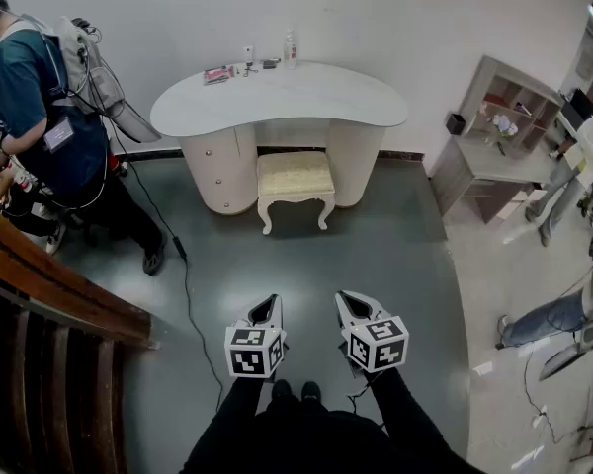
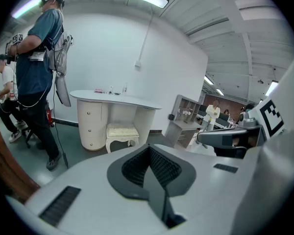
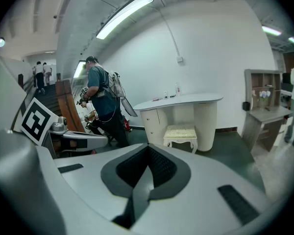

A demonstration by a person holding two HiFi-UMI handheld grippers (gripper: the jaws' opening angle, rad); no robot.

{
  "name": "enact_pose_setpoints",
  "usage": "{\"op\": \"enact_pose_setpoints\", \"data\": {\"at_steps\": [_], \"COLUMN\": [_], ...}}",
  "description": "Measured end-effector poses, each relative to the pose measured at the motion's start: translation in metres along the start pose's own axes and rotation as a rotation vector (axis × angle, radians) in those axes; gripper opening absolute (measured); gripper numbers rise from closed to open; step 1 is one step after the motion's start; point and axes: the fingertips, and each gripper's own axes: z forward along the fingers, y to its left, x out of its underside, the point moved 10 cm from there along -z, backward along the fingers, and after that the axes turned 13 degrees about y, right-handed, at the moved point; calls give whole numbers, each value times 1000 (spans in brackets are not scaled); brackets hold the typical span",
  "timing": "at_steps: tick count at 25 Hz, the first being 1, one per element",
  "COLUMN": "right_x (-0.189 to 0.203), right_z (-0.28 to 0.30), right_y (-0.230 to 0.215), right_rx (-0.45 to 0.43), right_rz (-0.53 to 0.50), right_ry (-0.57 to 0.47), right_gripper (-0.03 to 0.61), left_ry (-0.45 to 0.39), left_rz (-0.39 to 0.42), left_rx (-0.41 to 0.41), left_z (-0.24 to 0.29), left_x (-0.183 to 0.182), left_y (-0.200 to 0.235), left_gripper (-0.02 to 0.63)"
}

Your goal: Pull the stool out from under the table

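Note:
A cream stool [image 1: 295,178] with a padded seat and curved legs stands half under the white kidney-shaped table [image 1: 277,97] against the far wall. It also shows small in the left gripper view, stool [image 2: 121,131], and in the right gripper view, stool [image 3: 181,132]. My left gripper [image 1: 267,307] and right gripper [image 1: 353,305] are held side by side low in the head view, well short of the stool. Both are shut with nothing between the jaws. Left gripper [image 2: 149,153] and right gripper [image 3: 148,153] point toward the table.
A person with a backpack [image 1: 49,117] stands at the left of the table, with a cable [image 1: 186,275] trailing over the grey floor. A wooden railing [image 1: 49,314] runs at the lower left. A grey shelf desk [image 1: 494,136] and other people are at the right. Small bottles [image 1: 290,49] sit on the tabletop.

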Motion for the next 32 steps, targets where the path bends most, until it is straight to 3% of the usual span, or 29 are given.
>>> {"op": "enact_pose_setpoints", "data": {"at_steps": [16, 22, 32], "right_x": [18, 23, 9], "right_z": [-1, -7, -25], "right_y": [-16, -48, -80], "right_rx": [8, 52, 86], "right_rz": [45, 74, 42], "right_ry": [20, 29, -20], "right_gripper": [3, 3, 3], "left_ry": [-4, -1, -74], "left_rz": [-19, 2, 39], "left_rx": [-8, -69, -139], "left_z": [4, 13, 9], "left_x": [7, -3, -30], "left_y": [3, 3, -2], "left_gripper": [8, 8, 8]}}
